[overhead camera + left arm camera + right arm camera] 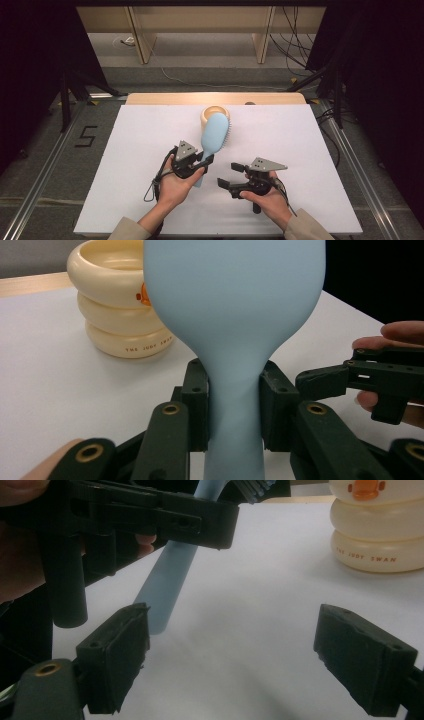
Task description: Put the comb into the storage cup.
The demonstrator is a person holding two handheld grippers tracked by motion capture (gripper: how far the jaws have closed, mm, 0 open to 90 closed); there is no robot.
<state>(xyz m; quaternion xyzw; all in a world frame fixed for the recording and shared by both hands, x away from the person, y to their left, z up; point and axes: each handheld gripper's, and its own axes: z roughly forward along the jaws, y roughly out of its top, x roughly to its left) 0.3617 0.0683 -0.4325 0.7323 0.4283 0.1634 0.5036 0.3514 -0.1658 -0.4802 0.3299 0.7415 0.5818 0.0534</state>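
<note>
A light blue hairbrush (pixel 216 131) is lifted above the white board, its head reaching toward a cream ringed cup (pixel 209 111). My left gripper (pixel 206 161) is shut on the brush's handle, and the left gripper view shows both pads pressed against the narrow neck (pixel 235 390) under the wide brush back (pixel 235 300). My right gripper (pixel 227 174) is just right of it, open and pointing left. In the right gripper view its jaws (pixel 230 665) stand wide with nothing between them, and the handle's free end (pixel 167 580) hangs beyond the left pad.
The cream cup (pixel 115 315) with an orange duck print (pixel 372 490) stands at the back middle of the white board (pixel 140 200). A wooden table edge (pixel 165 98) lies behind the board. Metal rails and cables run along the floor on both sides.
</note>
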